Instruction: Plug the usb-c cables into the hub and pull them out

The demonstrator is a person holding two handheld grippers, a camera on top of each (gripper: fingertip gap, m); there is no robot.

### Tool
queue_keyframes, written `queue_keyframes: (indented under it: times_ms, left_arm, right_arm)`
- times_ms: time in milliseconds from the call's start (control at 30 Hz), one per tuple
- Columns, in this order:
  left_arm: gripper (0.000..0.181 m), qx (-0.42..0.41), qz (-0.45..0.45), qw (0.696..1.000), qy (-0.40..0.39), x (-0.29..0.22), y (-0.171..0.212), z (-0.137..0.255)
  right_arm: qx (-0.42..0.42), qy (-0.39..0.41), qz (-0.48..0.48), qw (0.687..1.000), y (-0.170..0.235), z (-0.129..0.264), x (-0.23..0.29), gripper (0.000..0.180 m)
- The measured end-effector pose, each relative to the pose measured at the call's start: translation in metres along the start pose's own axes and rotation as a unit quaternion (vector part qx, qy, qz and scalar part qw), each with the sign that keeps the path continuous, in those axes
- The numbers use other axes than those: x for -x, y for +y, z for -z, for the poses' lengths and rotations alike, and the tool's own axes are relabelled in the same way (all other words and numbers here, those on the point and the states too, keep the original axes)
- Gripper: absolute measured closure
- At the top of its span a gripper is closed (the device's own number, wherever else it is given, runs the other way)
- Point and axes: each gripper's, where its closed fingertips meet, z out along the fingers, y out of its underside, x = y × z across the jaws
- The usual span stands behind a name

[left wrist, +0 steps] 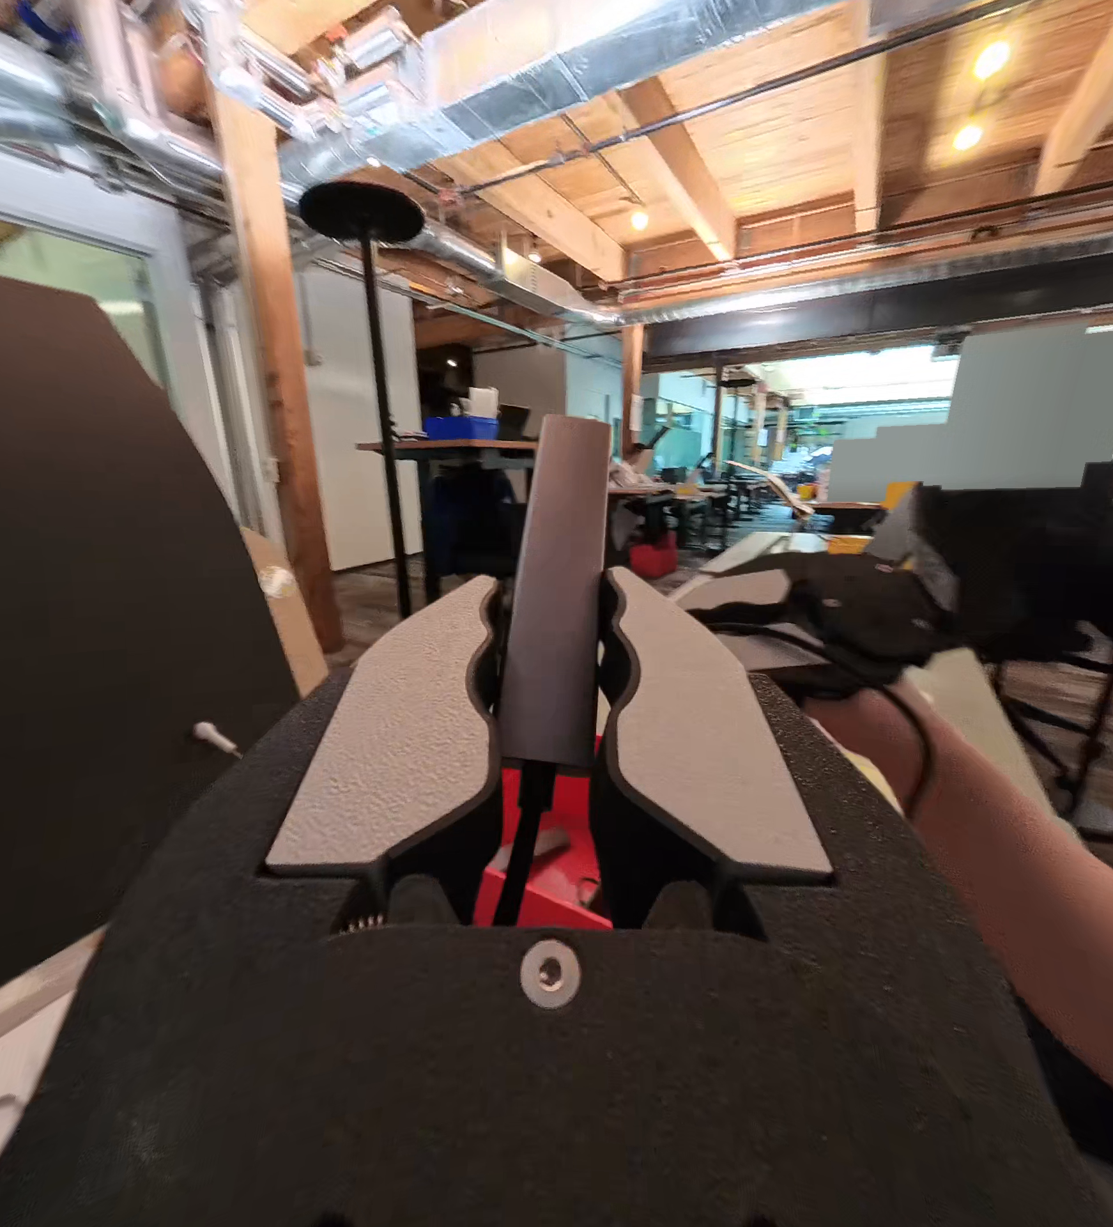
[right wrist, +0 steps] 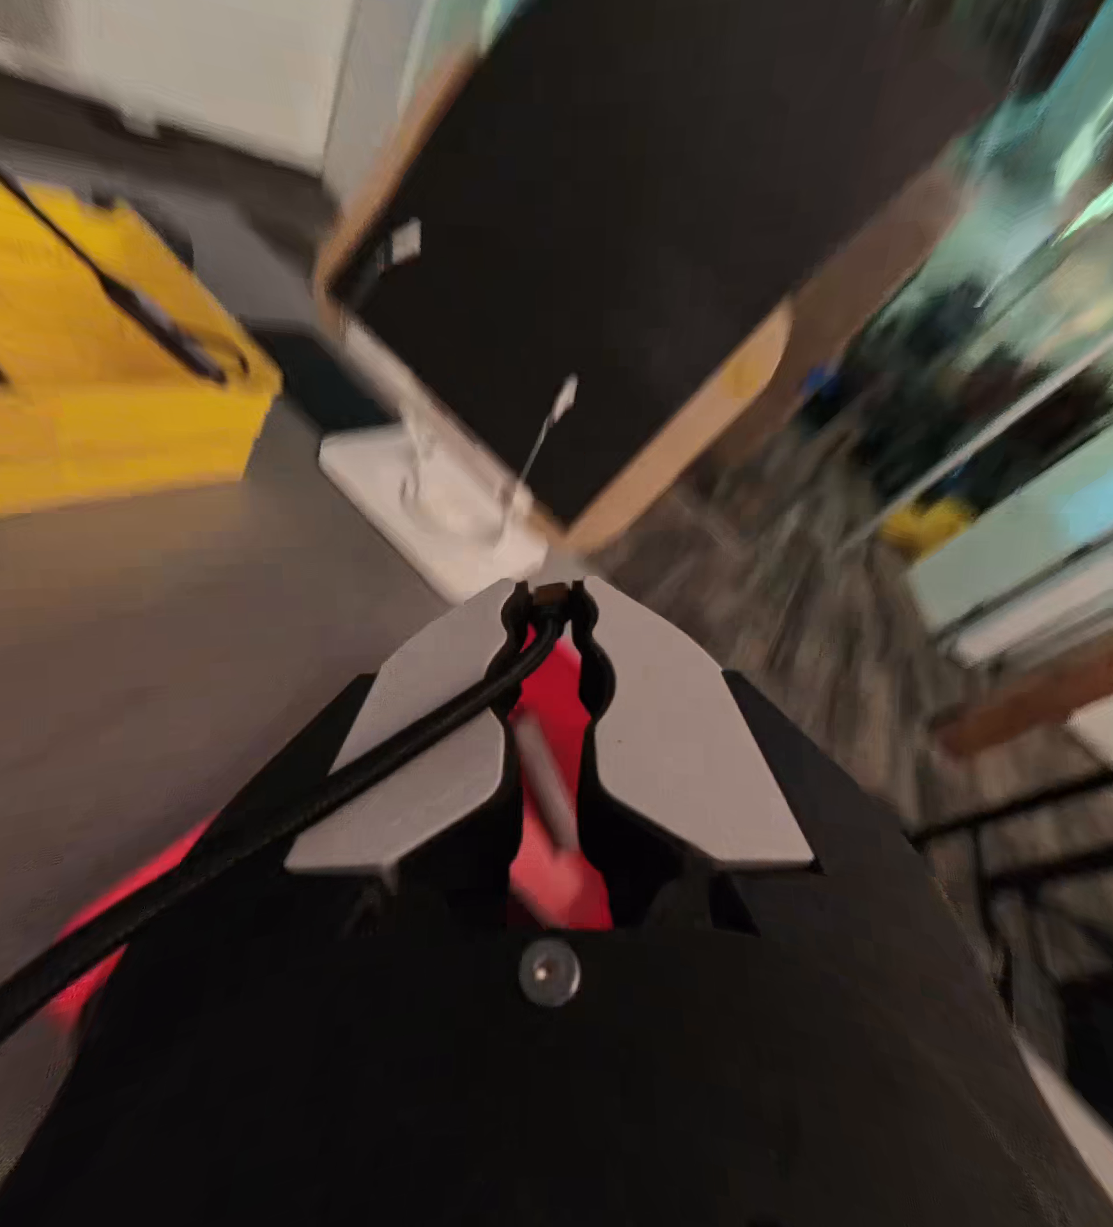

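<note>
My left gripper (left wrist: 550, 597): fingers pinched on grey hub (left wrist: 557, 597), hub upright between pads, tilted slightly right, reaching past fingertips. Hub's own black lead (left wrist: 524, 843) drops from its near end, back between fingers. My right gripper (right wrist: 548, 591): tips nearly closed, clamping black usb-c cable (right wrist: 355, 777) at plug end; cable trails back over its left finger. View blurred. From left wrist, right gripper (left wrist: 872, 597) off to right, my forearm (left wrist: 979, 863) stretched forward, well apart from hub.
</note>
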Motion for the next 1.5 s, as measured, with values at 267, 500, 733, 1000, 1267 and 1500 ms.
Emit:
queue_keyframes:
  times_ms: [267,500,733,1000,1267,1500]
  left_arm:
    - [0.155,0.093,-0.010,0.995,0.027,-0.013,0.026,-0.013]
    - [0.155,0.119,-0.005,0.993,0.010,-0.006,0.035,-0.013]
    - [0.155,0.088,0.009,0.996,0.016,-0.004,0.019,0.000]
    - [0.155,0.088,0.021,0.996,0.022,-0.002,0.019,0.003]
    - [0.155,0.107,0.026,0.993,0.030,-0.004,0.027,0.000]
    - [0.155,0.108,0.029,0.993,0.032,-0.003,0.027,0.001]
  right_arm:
    - [0.480,0.015,0.065,0.875,0.128,0.027,-0.054,0.166]
    - [0.609,0.068,0.091,0.785,0.150,0.027,-0.075,0.166]
    - [0.648,0.094,0.097,0.750,0.166,0.033,-0.071,0.166]
    - [0.683,-0.066,0.043,0.726,0.198,0.043,0.003,0.172]
    - [0.662,-0.239,-0.159,0.692,0.213,0.041,0.057,0.156]
    - [0.603,-0.269,-0.225,0.717,0.199,0.050,0.032,0.147]
